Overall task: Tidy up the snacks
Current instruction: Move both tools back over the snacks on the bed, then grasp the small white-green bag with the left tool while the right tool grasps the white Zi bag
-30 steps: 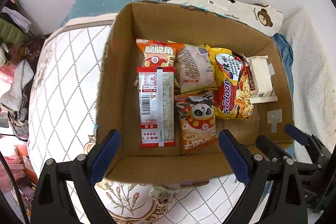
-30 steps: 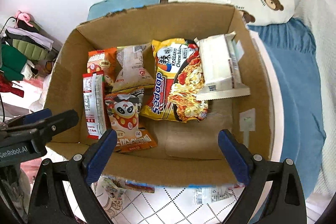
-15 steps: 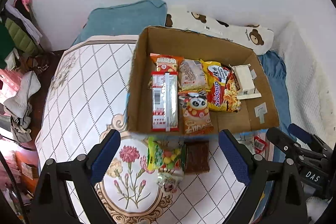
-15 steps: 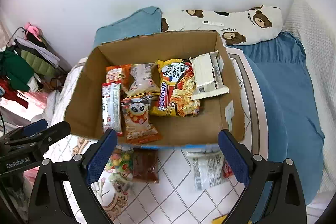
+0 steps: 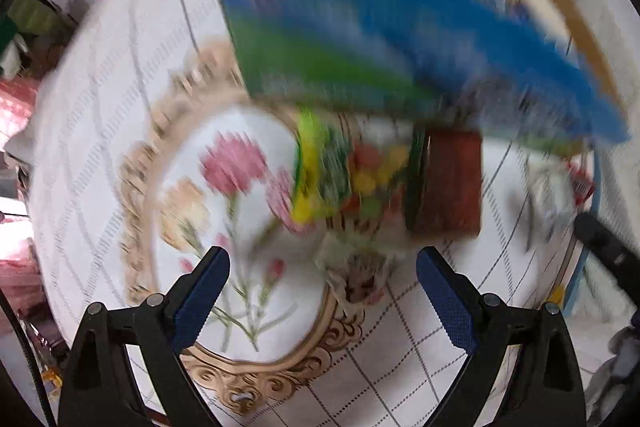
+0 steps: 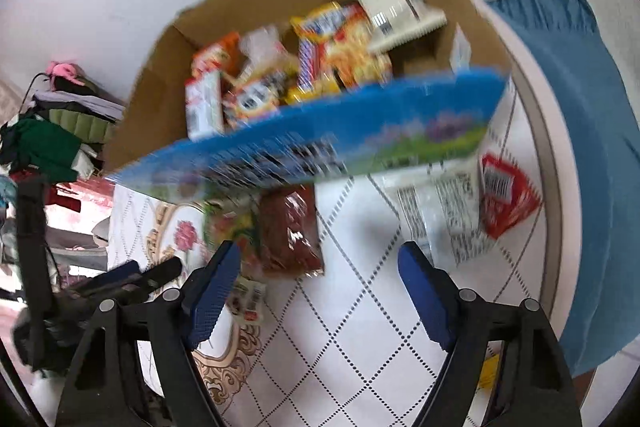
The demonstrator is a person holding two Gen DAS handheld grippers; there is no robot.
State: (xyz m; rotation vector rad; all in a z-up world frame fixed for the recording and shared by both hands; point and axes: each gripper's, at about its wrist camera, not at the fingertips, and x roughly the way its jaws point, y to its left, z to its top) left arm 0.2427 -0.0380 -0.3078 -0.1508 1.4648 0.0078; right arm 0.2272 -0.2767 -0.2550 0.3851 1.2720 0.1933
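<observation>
Left gripper (image 5: 322, 291) wide open, empty, above candy bag (image 5: 340, 179); right gripper (image 6: 320, 283) closing on nothing near brown packet (image 6: 290, 235) (blurry). Settle and centre over one packet before squeezing.

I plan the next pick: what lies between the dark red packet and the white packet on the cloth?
Only bare cloth lies between the dark red packet and the white packet, seen in the right wrist view.

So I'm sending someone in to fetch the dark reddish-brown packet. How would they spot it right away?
Start at the open cardboard box of snacks on the quilted white table cover. On the cover, in front of the box's blue printed side, lies the reddish-brown packet. It is the only dark, plain one: the neighbour on its left is a green bag of coloured candies.
</observation>
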